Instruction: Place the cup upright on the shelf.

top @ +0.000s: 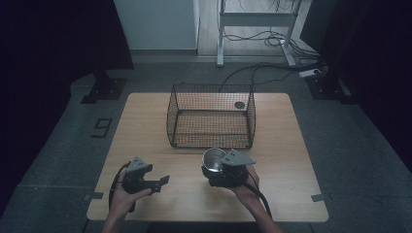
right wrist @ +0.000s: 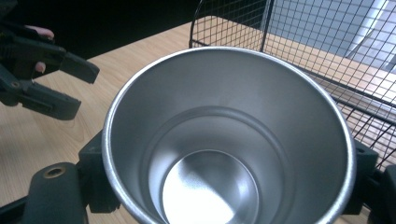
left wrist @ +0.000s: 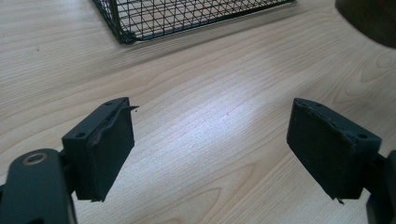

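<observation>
A shiny steel cup (top: 212, 160) (right wrist: 229, 140) is held off the table, its empty mouth turned toward the right gripper's camera. My right gripper (top: 219, 171) (right wrist: 229, 196) is shut on the cup, one jaw on each side of its wall. Just beyond the cup stands a black wire basket (top: 212, 116) (right wrist: 327, 51), empty. My left gripper (top: 158, 183) (left wrist: 210, 149) rests low over the wood at the front left, its jaws wide apart with nothing between them. The left gripper (right wrist: 46, 74) also appears farther off in the right gripper view.
The wooden table (top: 145, 126) (left wrist: 196, 84) has bare wood on both sides of the basket. The basket's corner (left wrist: 126, 32) lies ahead of the left gripper. Beyond the table are cables and a metal frame (top: 252, 29) on the floor.
</observation>
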A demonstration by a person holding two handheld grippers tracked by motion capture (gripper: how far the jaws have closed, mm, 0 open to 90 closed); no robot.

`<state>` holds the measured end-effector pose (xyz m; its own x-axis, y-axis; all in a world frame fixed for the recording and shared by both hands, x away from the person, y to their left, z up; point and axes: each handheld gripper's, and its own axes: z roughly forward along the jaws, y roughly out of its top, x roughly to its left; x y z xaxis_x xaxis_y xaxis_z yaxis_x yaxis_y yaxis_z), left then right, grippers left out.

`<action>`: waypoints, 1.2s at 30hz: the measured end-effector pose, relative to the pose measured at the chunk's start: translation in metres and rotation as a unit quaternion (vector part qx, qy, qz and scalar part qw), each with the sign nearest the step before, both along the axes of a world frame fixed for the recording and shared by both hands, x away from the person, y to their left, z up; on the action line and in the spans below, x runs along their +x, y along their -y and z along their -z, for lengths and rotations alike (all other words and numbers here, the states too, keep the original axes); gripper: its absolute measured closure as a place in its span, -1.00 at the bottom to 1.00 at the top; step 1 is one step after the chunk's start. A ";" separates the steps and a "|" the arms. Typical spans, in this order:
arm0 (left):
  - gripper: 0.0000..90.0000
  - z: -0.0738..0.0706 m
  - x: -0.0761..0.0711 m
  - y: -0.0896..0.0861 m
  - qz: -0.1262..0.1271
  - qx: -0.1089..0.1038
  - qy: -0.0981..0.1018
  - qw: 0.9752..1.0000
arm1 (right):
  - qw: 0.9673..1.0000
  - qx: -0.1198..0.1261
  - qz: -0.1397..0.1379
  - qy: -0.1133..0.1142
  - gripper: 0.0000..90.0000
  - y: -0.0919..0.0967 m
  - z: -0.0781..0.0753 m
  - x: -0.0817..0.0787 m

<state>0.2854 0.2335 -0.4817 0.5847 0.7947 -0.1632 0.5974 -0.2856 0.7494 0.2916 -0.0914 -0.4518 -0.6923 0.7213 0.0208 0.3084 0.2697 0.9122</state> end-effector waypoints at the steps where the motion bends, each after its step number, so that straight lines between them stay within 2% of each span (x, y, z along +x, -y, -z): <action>1: -0.66 0.000 0.000 0.000 0.000 0.000 0.000 1.000 | 1.000 0.002 0.000 0.000 -0.59 0.001 -0.001 0.000; 14: -0.66 -0.001 -0.001 0.001 0.001 -0.004 0.003 1.000 | 1.000 0.021 0.002 0.005 -0.59 0.004 -0.017 0.006; 20: -0.66 -0.003 -0.001 0.000 0.001 -0.006 0.005 1.000 | 1.000 0.022 0.002 0.003 -0.59 0.003 -0.021 0.009; 30: -0.66 -0.003 -0.001 0.000 0.000 -0.008 0.006 1.000 | 1.000 0.027 0.002 0.011 -0.59 0.002 -0.034 0.017; 36: -0.66 -0.002 -0.002 0.003 0.005 -0.006 0.005 1.000 | 0.999 0.032 0.003 0.007 -0.59 0.000 -0.034 0.021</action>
<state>0.2837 0.2304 -0.4798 0.5942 0.7870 -0.1662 0.5864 -0.2824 0.7592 0.3125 -0.0916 -0.4182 -0.6882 0.7232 0.0580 0.2972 0.2081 0.9319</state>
